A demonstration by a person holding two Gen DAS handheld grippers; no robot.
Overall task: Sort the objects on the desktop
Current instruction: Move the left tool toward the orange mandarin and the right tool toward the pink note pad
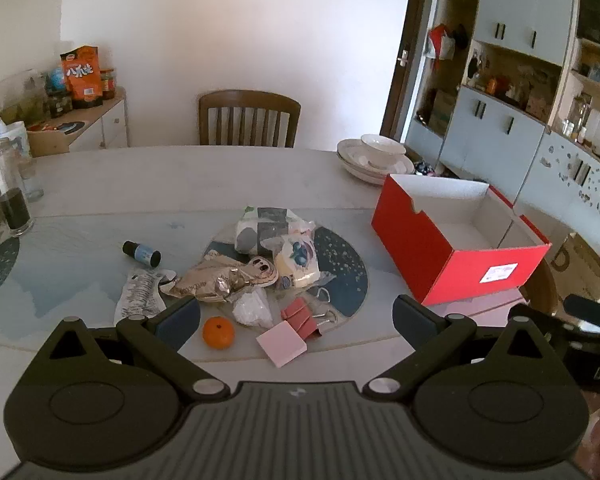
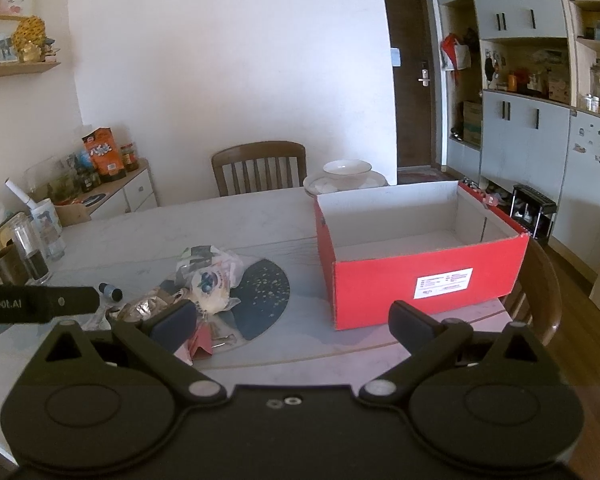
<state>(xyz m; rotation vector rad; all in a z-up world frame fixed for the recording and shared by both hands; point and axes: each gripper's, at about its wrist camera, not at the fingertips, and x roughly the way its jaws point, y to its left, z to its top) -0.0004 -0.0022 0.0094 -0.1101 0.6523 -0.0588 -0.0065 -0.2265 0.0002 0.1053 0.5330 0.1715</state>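
Two grippers hover, jaws wide and empty: the left gripper (image 1: 296, 318) and the right gripper (image 2: 292, 322). Between the left's jaws lies a small orange (image 1: 218, 332), probably light, firm, prone to roll; grasping its middle looks best.

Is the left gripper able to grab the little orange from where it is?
Probably yes. The left gripper is open and empty, and the orange lies on the table right between its fingers, a bit lower. Nothing covers it; the pink notepad lies beside it, apart.
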